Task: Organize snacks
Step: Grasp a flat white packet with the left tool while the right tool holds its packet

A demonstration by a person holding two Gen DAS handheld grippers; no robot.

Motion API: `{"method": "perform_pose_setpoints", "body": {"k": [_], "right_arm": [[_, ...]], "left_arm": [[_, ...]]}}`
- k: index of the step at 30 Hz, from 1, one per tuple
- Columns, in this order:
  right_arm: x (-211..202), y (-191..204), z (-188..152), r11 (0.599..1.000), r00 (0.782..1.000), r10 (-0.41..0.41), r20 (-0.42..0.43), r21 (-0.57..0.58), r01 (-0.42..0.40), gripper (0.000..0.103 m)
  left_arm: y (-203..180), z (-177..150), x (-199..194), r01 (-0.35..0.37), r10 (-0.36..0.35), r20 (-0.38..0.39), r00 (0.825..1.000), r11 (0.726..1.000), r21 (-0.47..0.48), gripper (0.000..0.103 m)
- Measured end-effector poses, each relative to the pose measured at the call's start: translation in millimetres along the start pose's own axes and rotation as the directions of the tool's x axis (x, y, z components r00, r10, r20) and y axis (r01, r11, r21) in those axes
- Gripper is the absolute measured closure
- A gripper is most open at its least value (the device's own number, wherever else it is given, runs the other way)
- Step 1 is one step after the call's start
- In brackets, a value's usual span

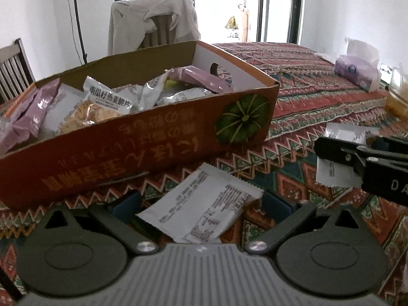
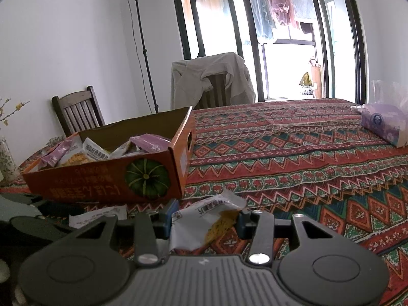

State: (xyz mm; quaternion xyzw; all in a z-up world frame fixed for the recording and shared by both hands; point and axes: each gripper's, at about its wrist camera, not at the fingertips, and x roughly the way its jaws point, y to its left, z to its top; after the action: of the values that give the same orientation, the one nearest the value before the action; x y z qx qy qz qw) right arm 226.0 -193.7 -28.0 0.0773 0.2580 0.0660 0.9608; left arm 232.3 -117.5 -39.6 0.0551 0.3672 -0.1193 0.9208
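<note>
1. Right gripper (image 2: 205, 220) is clamped on a white snack packet (image 2: 201, 225) above the patterned table (image 2: 306, 168).
2. Orange cardboard box (image 2: 109, 181) of snacks stands just beyond, left.
3. Tissue pack (image 2: 385, 126) lies far right.

Box (image 2: 107, 178) blocks bench's (image 2: 293, 153) left; right side open up to tissue pack (image 2: 382, 125); chairs (image 2: 76, 112) behind.

Daylight pours in from the tall window (image 2: 267, 38) at the back, blown out to white glare in both views, leaving the white walls evenly lit and the near patterned surface (image 1: 318, 97) dimmer with soft shadows, while fisheye bending curves the frame edges, whose corners go dark.
</note>
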Motion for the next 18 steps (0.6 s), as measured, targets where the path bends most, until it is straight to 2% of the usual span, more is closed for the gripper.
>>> {"method": "perform_pose_setpoints", "body": {"k": [1,2,3,4,6,8,18], "right_arm": [[0,0,0,1.000,1.000,0.001,0.000,0.000,-0.001,0.059],[0,0,0,1.000,1.000,0.002,-0.001,-0.001,-0.002,0.059],[0,0,0,1.000,1.000,0.002,-0.001,-0.001,-0.002,0.059],[0,0,0,1.000,1.000,0.003,-0.001,0.000,-0.003,0.059],[0,1,0,1.000,1.000,0.003,-0.002,0.000,-0.003,0.059],[1,1,0,1.000,1.000,0.004,-0.005,0.000,-0.004,0.059],[1,1,-1,1.000,1.000,0.002,-0.004,-0.003,-0.002,0.059]], "left_arm": [[1,0,0,0.004,-0.004,0.001,1.000,1.000,-0.005,0.001],[2,0,-1,0.005,-0.005,0.004,1.000,1.000,-0.010,0.006],[2,0,-3,0.005,-0.005,0.011,1.000,1.000,-0.016,0.018],[3,1,-6,0.009,-0.009,0.017,1.000,1.000,-0.020,0.024],[5,1,-12,0.048,-0.047,0.027,0.999,0.998,-0.038,0.053],[5,-1,-16,0.073,-0.072,0.033,0.997,0.996,-0.046,0.054],[2,-9,-39,0.059,-0.056,0.105,0.993,0.998,-0.022,0.057]]}}
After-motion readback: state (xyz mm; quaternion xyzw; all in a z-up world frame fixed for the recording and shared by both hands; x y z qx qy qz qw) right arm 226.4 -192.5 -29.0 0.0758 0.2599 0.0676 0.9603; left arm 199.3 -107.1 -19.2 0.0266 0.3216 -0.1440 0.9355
